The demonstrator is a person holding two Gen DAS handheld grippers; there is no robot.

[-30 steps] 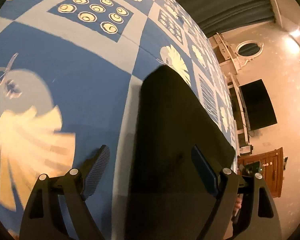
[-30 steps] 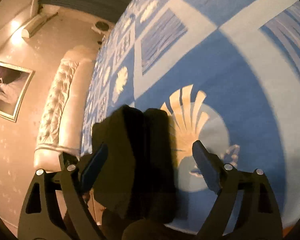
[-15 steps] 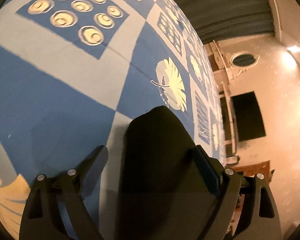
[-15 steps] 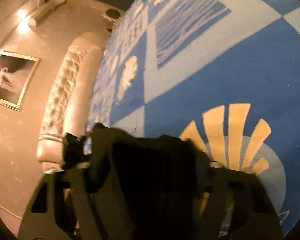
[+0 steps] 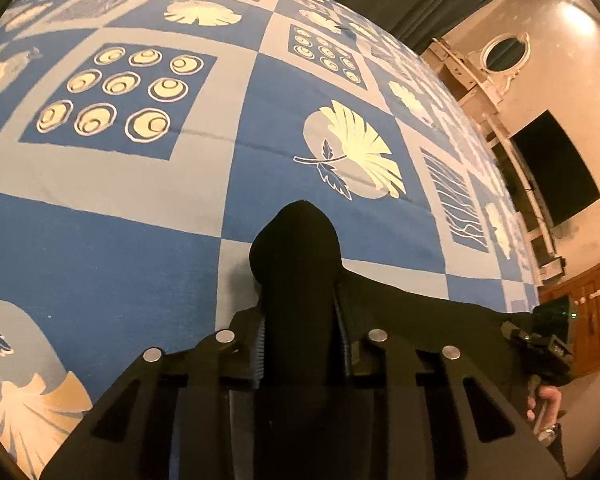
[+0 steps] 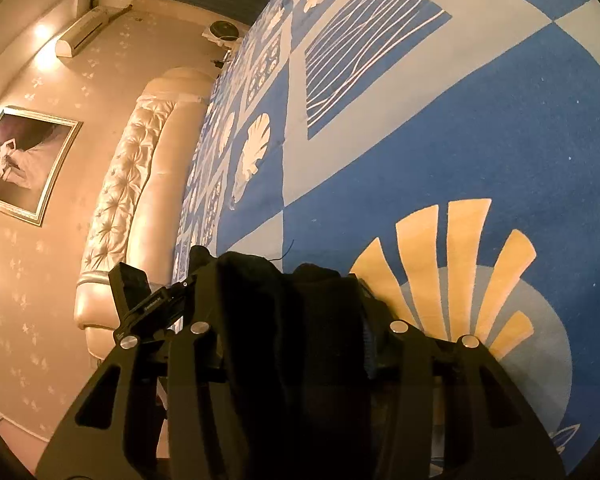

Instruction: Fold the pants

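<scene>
Low in the frame, the right gripper (image 6: 296, 320) has just been closing and now pinches a bunched fold of the black pants (image 6: 292, 340) between its jaws. Behind it spreads the blue patterned bedspread (image 6: 460, 140), a yellow fan motif at lower right. A tufted headboard (image 6: 132, 184) and framed picture (image 6: 20, 164) fill the left.

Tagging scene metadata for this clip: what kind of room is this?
Most likely a bedroom. The work surface is a bed under a blue patterned bedspread, with a tufted cream headboard along one side. A framed picture and a wall-mounted TV hang on the walls.
</scene>
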